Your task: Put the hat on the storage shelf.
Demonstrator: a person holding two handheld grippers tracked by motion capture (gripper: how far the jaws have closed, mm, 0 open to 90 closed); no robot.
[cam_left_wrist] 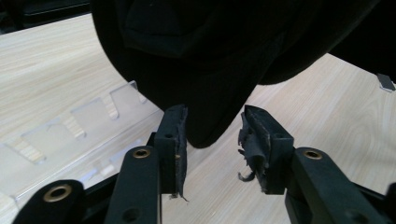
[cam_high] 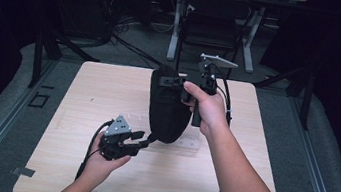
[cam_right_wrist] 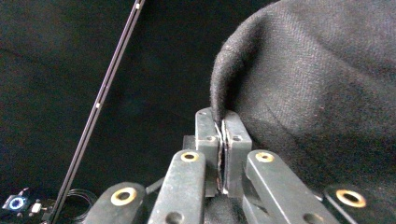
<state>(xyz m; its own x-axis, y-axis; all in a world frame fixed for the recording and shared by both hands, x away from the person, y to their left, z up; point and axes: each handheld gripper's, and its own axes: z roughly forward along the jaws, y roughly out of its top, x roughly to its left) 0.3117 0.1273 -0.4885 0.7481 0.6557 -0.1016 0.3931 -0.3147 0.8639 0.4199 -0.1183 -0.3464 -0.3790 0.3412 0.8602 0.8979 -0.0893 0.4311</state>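
Quick count from us: we get two grippers, the left gripper [cam_high: 141, 140] and the right gripper [cam_high: 176, 81], so four black jaws total. Two hands holding them, left hand [cam_high: 101, 164] and right hand [cam_high: 209, 109]. One black cap [cam_high: 166, 108], just the one. One wooden table [cam_high: 98, 96] under it all. One clear plastic rack [cam_left_wrist: 88, 121] lying on it, and we can make out about three notches along its edge, though it's hard to be sure
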